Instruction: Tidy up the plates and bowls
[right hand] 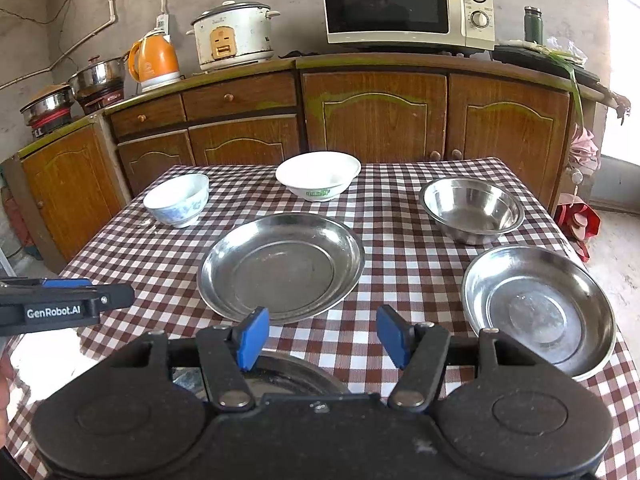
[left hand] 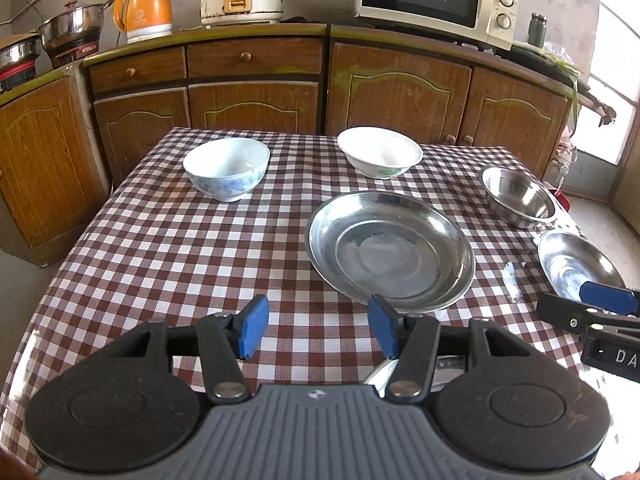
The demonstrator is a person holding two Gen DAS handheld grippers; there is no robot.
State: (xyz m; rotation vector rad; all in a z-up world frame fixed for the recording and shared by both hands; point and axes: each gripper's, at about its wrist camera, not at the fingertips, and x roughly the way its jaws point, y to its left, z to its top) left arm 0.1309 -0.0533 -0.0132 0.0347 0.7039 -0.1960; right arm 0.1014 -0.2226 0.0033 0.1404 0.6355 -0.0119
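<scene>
Two tools hang over the checked surface (right hand: 400, 240), both open and holding nothing. The big plate (right hand: 280, 268) lies at twelve o'clock from the right tool (right hand: 322, 338), just ahead. From the left tool (left hand: 318, 330) it sits at one o'clock. A small plate (right hand: 538, 312) waits at two o'clock.

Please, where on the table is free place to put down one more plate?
The widest bare cloth lies left of the large steel plate and in front of the blue-patterned bowl. The right side is crowded: the steel bowl and the smaller steel plate sit close together there.
</scene>
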